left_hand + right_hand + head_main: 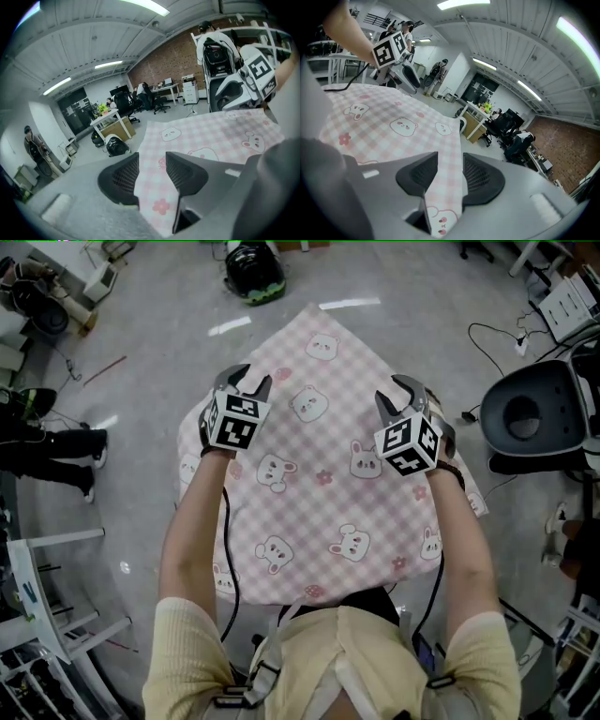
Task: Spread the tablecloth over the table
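Note:
A pink checked tablecloth (319, 484) printed with bears and flowers lies spread over a small table, one corner pointing away from me and its edges hanging down. My left gripper (248, 382) hovers over the cloth's left edge, jaws open, with cloth (159, 187) showing below the gap. My right gripper (397, 396) hovers over the right part, also open; the cloth's edge (445, 154) runs under the gap between its jaws. Neither pair of pads presses on the fabric. From each gripper view I see the other one: the right gripper (234, 84) and the left gripper (405, 75).
A black bag (253, 273) sits on the floor beyond the far corner. A dark office chair (539, 413) stands at the right, with cables around it. A person's legs (56, 442) are at the left, and metal racks (56, 615) at the lower left.

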